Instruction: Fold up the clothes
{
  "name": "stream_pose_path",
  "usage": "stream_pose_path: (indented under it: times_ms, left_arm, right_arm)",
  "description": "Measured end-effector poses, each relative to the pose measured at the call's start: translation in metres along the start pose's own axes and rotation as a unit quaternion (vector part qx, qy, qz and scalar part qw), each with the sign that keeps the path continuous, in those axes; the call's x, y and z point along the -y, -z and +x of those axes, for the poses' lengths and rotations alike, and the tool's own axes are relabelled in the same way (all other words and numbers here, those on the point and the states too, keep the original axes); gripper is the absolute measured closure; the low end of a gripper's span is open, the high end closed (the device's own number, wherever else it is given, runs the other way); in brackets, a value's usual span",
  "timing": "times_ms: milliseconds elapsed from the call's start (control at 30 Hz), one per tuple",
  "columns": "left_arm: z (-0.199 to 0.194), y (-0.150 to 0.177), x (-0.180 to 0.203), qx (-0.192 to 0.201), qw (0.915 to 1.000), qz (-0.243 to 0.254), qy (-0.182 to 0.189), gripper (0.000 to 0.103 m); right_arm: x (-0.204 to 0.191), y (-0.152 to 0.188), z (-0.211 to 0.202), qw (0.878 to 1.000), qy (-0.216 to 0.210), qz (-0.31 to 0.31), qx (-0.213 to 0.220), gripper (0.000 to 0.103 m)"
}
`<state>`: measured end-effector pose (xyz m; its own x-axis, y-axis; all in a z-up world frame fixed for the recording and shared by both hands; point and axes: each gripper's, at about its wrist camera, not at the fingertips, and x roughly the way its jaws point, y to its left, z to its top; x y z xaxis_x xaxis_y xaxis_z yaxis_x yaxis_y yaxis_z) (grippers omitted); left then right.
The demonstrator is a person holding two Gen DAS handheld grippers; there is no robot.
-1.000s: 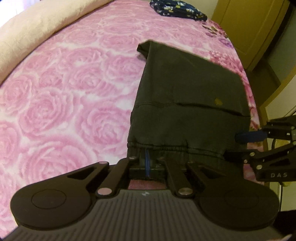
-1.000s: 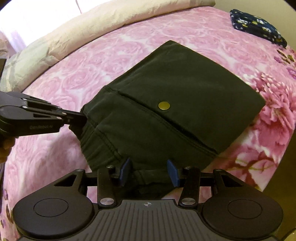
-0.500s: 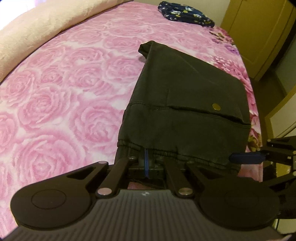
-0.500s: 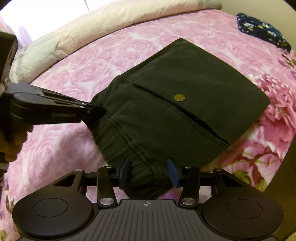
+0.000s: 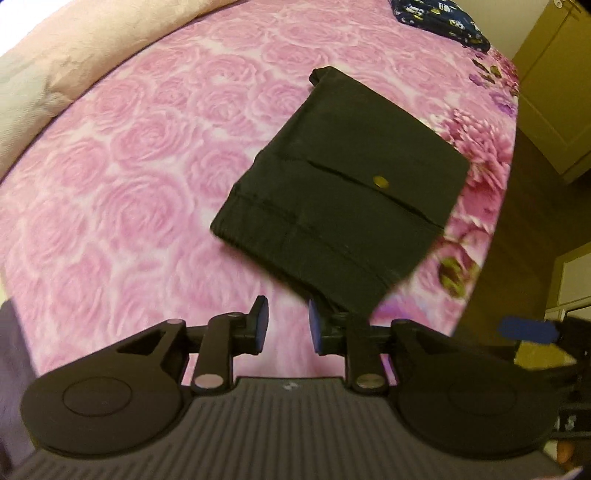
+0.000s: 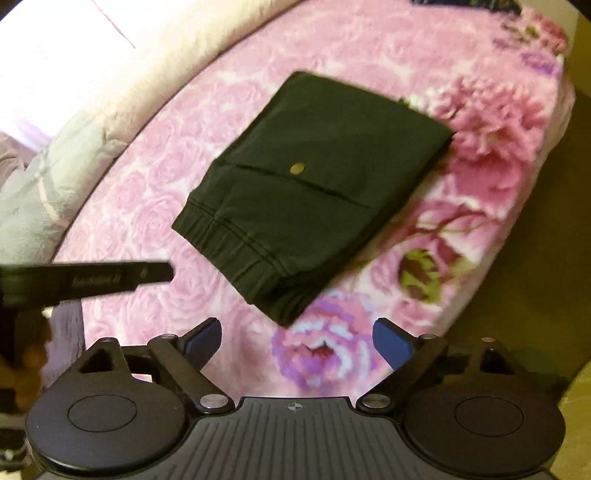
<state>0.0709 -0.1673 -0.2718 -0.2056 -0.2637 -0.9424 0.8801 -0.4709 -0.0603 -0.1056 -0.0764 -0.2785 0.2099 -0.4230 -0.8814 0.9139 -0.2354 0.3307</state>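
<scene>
A dark folded pair of trousers (image 5: 343,206) (image 6: 306,199) with a brass button lies flat on the pink rose-patterned bedspread (image 5: 129,177) (image 6: 480,166). My left gripper (image 5: 286,325) hovers above the bedspread just short of the trousers' near corner; its jaws are opening and nothing is between them. My right gripper (image 6: 297,341) is lifted clear of the waistband end, its jaws opening wide, empty. The left gripper's fingers (image 6: 110,280) show as a dark bar at the left of the right wrist view.
A navy patterned garment (image 5: 439,18) lies at the far end of the bed. A cream quilt (image 5: 74,48) (image 6: 110,92) runs along the bed's far side. A yellow wardrobe (image 5: 554,85) stands beyond the bed's right edge, with brown floor below it.
Both grippers let go of the trousers' waistband end, opened and rose back from it. The trousers now lie flat and folded on the bed.
</scene>
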Motion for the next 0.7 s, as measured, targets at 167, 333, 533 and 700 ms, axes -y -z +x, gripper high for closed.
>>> stream_pose_path:
  times_ms: [167,333,533,700]
  left_arm:
    - [-0.066,0.017,0.022,0.038,0.9991,0.006,-0.018,0.073]
    - [-0.118,0.034,0.033,0.077,0.9965,-0.009,-0.033,0.071]
    - [-0.161,0.057,0.046,0.102,0.9942,-0.014,-0.033,0.071]
    - [-0.177,0.073,0.056,0.104,0.994,-0.009,-0.034,0.071]
  right_arm:
    - [-0.014,0.011,-0.052,0.999,0.012,-0.019,0.03,0.012]
    - [-0.025,0.022,-0.099,0.996,0.035,-0.044,0.064,0.012]
    - [-0.025,0.038,-0.142,0.993,0.056,-0.048,0.089,0.012]
    - [-0.022,0.05,-0.164,0.992,0.067,-0.043,0.093,0.012]
